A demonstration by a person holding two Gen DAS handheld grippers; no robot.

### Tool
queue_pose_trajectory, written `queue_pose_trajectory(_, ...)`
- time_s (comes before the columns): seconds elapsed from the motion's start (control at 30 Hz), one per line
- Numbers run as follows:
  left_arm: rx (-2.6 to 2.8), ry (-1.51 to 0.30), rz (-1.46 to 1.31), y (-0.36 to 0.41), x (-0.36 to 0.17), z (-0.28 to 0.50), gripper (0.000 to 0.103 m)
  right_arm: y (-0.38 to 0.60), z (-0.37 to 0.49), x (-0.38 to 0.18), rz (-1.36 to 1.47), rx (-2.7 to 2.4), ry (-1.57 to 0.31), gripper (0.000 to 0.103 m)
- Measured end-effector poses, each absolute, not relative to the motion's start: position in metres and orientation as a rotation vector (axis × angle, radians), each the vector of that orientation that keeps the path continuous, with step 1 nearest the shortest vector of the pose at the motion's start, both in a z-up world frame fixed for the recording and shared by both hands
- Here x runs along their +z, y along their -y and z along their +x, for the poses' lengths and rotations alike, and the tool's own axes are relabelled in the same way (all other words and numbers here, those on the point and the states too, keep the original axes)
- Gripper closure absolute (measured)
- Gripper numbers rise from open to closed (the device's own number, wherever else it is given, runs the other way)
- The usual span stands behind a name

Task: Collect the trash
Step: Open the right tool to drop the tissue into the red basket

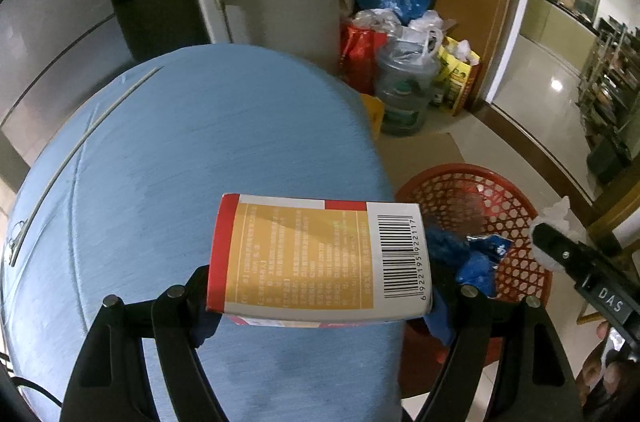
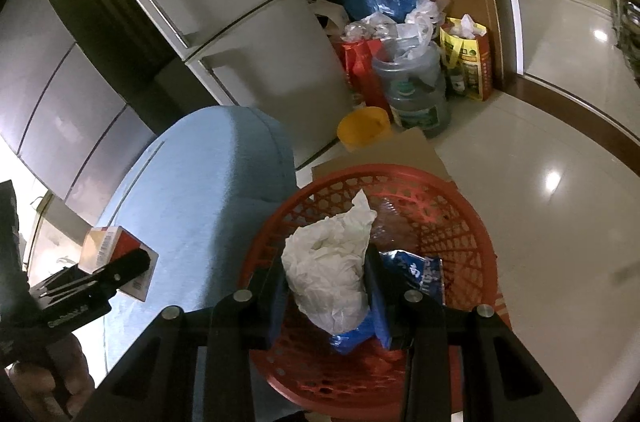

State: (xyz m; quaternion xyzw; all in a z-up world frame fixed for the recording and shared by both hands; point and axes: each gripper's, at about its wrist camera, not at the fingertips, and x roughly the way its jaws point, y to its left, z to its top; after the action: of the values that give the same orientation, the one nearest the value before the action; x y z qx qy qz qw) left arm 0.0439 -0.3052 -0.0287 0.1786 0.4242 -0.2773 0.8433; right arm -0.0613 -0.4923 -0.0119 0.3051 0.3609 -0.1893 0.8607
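The red plastic basket (image 2: 452, 222) stands on the floor just off the right edge of the blue desk (image 1: 192, 150). Its walls are an open lattice of small holes, round in plan, and inside it lies a crinkled blue foil wrapper (image 2: 424, 274) with white print.

The left gripper (image 1: 320, 286) is clamped across the width of a cardboard box (image 1: 316, 258), its blue-padded fingers (image 1: 206, 326) pressing both short ends. The box is a flat-sided carton, gold and red with a white end panel bearing a barcode, and it hangs over the desk's right edge, its barcode end toward the basket.

The right gripper (image 2: 326, 286) is closed on a crumpled white tissue (image 2: 328, 262), soft and creased, which bulges up between the blue pads directly above the basket's opening.

On the floor beyond stand a clear water jug (image 2: 416, 90) stuffed with plastic bags and a small yellow tub (image 2: 362, 126).
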Motion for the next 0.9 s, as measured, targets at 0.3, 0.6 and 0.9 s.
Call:
queue_pose_trajectory(0.3,-0.626,-0.894,0.406,0.329,-0.031,0.036,0.021,0.509,-0.064,-0.022,0.648,-0.410,-0.781,0.064)
queue_pose_trajectory(0.6,-0.636,-0.897,0.430,0.343,-0.035,0.032,0.021,0.528,-0.063,-0.034,0.659,-0.433,-0.795,0.064)
queue_pose_trajectory(0.9,-0.662,-0.897,0.455,0.363,-0.037,0.028,0.021,0.540,-0.069,-0.042,0.675,-0.445,-0.809,0.064)
